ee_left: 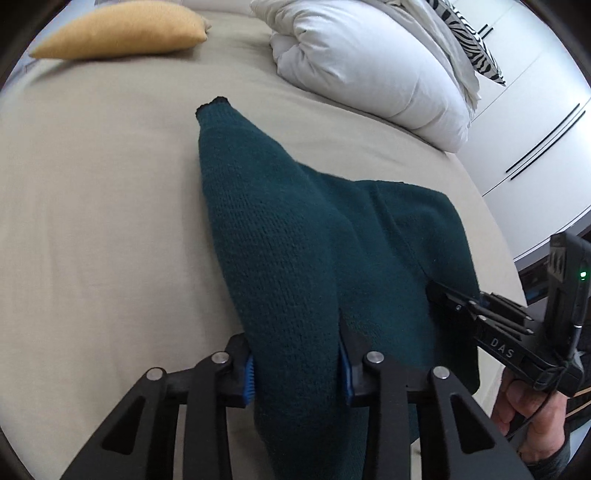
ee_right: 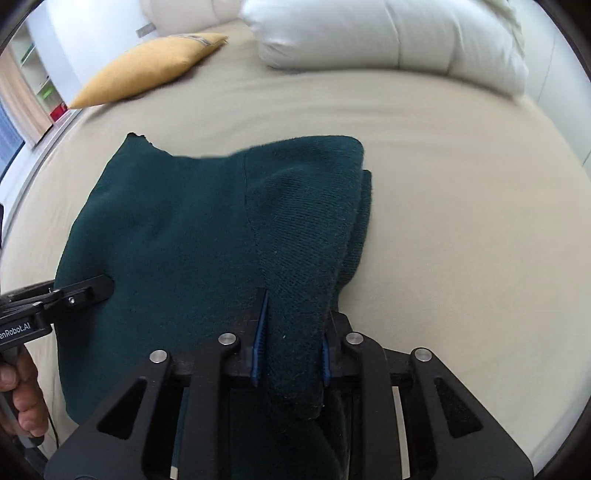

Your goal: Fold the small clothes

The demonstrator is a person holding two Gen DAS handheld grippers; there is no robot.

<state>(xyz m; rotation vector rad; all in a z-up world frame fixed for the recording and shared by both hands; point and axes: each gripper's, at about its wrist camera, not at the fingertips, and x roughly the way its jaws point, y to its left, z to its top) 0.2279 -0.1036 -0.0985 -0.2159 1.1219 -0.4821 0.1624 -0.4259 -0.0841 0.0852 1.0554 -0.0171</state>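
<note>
Sweater (ee_left: 295, 236): dark teal knit cloth, coarse visible stitch, matt, slightly fuzzy; finer, smoother face on the panel at 9 o'clock in the right wrist view. Bed sheet (ee_left: 92, 206): beige woven cloth, matt, smooth, few creases. Cushion (ee_left: 122, 29) at 11 o'clock: mustard cloth, matt, fine nap. Duvet (ee_left: 369, 62) at 1 o'clock: white cloth, soft, faint sheen, puffy. Left gripper (ee_left: 297, 373) and right gripper (ee_right: 291, 350): black matt plastic links, brushed bare-metal pivot pins, blue ribbed rubbery pads. Wardrobe doors (ee_left: 535, 122): white, smooth, semi-gloss.
</note>
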